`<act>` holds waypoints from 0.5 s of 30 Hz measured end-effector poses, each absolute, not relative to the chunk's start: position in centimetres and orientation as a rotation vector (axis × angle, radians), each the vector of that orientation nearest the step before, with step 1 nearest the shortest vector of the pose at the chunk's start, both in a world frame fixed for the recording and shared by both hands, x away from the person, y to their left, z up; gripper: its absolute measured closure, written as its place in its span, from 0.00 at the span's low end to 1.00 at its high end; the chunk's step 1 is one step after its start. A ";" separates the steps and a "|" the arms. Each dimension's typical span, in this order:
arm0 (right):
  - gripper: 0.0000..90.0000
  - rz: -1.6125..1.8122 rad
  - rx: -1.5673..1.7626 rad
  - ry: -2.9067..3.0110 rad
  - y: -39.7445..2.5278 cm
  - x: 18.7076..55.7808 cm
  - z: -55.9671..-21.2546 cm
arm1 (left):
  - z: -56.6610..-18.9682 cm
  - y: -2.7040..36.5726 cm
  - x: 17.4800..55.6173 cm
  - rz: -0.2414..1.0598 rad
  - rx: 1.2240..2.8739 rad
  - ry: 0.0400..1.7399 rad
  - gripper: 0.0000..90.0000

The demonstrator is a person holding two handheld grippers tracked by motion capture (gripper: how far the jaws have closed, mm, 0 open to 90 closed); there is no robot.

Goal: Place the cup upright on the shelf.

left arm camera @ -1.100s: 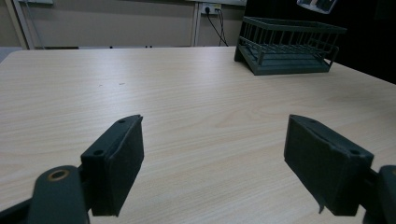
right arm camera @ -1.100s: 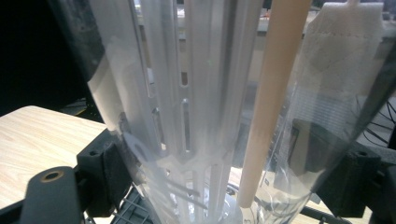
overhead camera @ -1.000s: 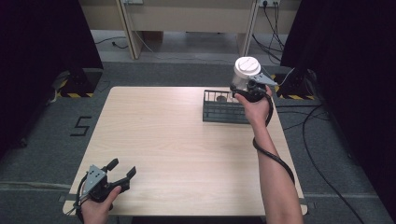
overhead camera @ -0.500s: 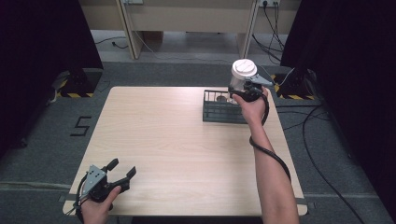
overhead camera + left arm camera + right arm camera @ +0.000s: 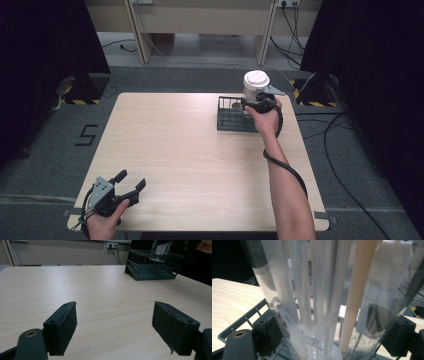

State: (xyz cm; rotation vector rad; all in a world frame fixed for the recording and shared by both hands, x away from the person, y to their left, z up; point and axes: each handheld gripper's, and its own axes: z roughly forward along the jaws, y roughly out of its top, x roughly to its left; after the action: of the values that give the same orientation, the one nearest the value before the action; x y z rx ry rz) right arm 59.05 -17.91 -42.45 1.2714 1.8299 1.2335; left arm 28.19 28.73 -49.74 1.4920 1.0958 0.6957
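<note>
My right gripper (image 5: 253, 103) is shut on a clear plastic tumbler (image 5: 251, 93) with a white lid (image 5: 256, 79), held upright over the right end of a dark wire basket (image 5: 229, 120). In the right gripper view the pads (image 5: 270, 333) press both sides of the tumbler (image 5: 317, 297), which has a slotted inner tube and a beige straw (image 5: 357, 292) inside; the basket's rim (image 5: 244, 321) is just below. My left gripper (image 5: 131, 179) rests open at the table's near left corner, with nothing between its jaws in the left gripper view (image 5: 113, 315).
The light wooden table (image 5: 175, 150) stretches bare between the two grippers. The basket (image 5: 152, 265) sits at the far right of it, near the edge. Cables and black stands lie on the grey floor beyond.
My right gripper has carried the tumbler slightly left and down, closer over the basket. The left gripper has stayed where it was.
</note>
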 end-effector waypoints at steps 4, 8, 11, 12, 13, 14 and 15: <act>0.20 1.217 1.278 1.844 -17.7 59.1 -42.7 | -49.8 28.7 28.2 0.693 1.490 1.098 0.22; 0.20 1.205 1.291 1.854 -17.5 59.2 -43.0 | -49.8 28.7 28.2 0.692 1.491 1.097 0.22; 0.20 1.198 1.308 1.867 -17.3 59.3 -43.3 | -49.8 28.8 28.2 0.691 1.490 1.099 0.22; 0.20 1.199 1.309 1.868 -17.2 59.3 -43.4 | -49.8 28.8 28.2 0.691 1.490 1.099 0.22; 0.20 1.194 1.304 1.872 -17.2 59.3 -43.5 | -49.8 28.8 28.2 0.691 1.490 1.099 0.22; 0.20 1.194 1.304 1.872 -17.2 59.3 -43.5 | -49.8 28.8 28.2 0.691 1.490 1.099 0.22; 0.20 1.186 1.310 1.877 -17.1 59.3 -43.8 | -49.8 28.8 28.2 0.691 1.491 1.099 0.22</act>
State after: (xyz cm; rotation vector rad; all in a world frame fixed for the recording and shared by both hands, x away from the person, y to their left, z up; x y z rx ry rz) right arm 59.34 -17.09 -43.76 1.3096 1.8768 1.1862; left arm 28.23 28.78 -49.79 1.4907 1.0986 0.6912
